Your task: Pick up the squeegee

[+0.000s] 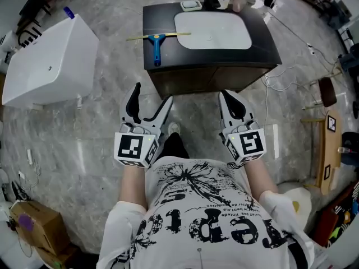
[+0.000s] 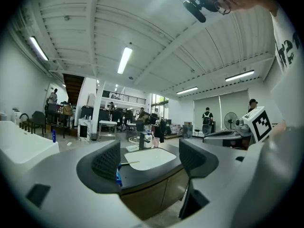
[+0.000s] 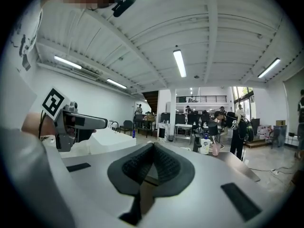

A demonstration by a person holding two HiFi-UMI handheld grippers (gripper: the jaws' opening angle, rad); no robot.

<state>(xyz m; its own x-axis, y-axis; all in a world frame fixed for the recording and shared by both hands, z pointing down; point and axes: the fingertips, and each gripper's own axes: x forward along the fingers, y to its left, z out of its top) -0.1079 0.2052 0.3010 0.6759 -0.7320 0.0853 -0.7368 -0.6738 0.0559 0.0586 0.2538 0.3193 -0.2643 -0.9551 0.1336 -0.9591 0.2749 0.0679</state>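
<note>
The left gripper (image 1: 151, 98) hovers near the person's body with its jaws apart. Beside it, the right gripper (image 1: 228, 97) has its jaws together. The left one should probably reach forward and straddle the handle squarely. The squeegee (image 1: 156, 42) lies on the left part of the dark bench (image 1: 224, 58), beside the white basin (image 1: 213, 29). Its blue handle points near, with a thin yellowish blade across.

The head camera sits above the person's chest and faces steeply down at the floor (image 1: 84, 144), with the left gripper (image 1: 152, 97) and right gripper (image 1: 226, 96) near and the black cabinet (image 1: 263, 46) farther ahead. Each gripper camera rides low, close behind its own jaws, and faces outward and slightly up, so the ceiling (image 2: 156, 42) fills its upper half. The head and left gripper views share the cabinet top; all three catch the white bathtub (image 1: 50, 66) at the left.
</note>
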